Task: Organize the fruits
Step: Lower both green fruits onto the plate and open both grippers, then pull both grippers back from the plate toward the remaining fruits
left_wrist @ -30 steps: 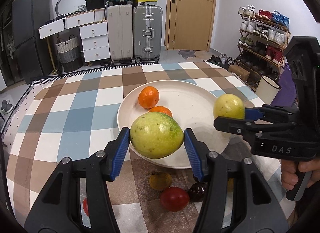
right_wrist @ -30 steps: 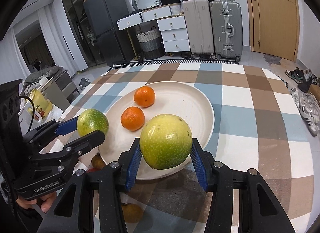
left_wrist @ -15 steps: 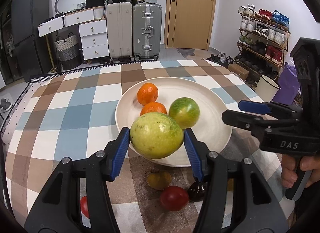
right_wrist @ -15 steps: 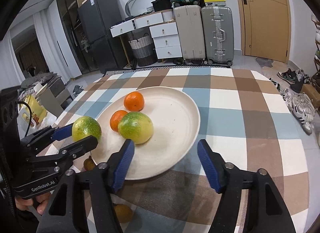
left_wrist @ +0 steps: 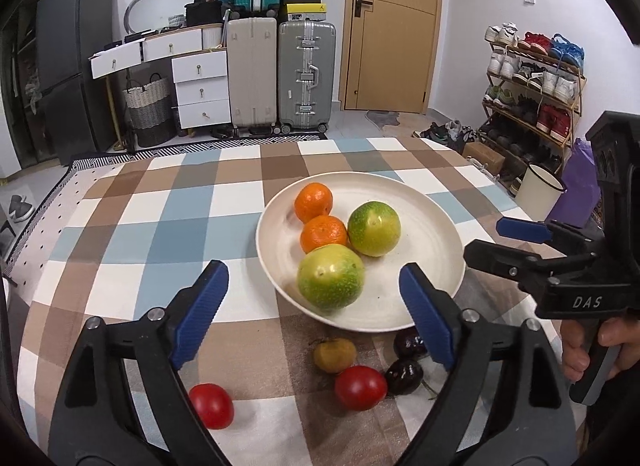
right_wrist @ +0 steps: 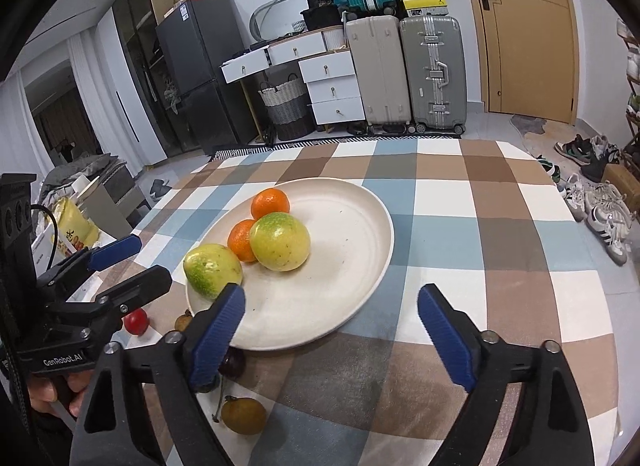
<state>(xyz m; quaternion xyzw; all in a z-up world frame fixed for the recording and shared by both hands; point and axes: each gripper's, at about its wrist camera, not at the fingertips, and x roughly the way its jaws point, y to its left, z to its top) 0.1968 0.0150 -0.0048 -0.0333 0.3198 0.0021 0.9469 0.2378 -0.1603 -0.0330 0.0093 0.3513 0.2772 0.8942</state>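
Note:
A cream plate (left_wrist: pixel 424 221) (right_wrist: pixel 352 234) on the checked tablecloth holds two oranges (left_wrist: pixel 314 201) (right_wrist: pixel 270 201) and two green-yellow fruits (left_wrist: pixel 331 279) (left_wrist: pixel 374 228). In the right wrist view they are the near-left fruit (right_wrist: pixel 212 270) and the middle fruit (right_wrist: pixel 280 241). My left gripper (left_wrist: pixel 316 306) is open and empty, just in front of the plate's near rim. My right gripper (right_wrist: pixel 332 330) is open and empty at the plate's right side. Loose on the cloth in front of the plate lie two red tomatoes (left_wrist: pixel 361 387) (left_wrist: pixel 211 405), a brownish fruit (left_wrist: pixel 334 354) and two dark plums (left_wrist: pixel 404 376).
The table's far edge meets a striped rug (left_wrist: pixel 224 143). Beyond stand suitcases (left_wrist: pixel 280 77), white drawers (left_wrist: pixel 200 85), a fridge (left_wrist: pixel 68 85), a door (left_wrist: pixel 394 25) and a shoe rack (left_wrist: pixel 532 77). A small brownish fruit (right_wrist: pixel 243 414) lies near the table's front edge.
Both grippers opened and let go of their green-yellow fruits, which now rest on the plate beside the oranges. Both grippers pulled back a little from the plate.

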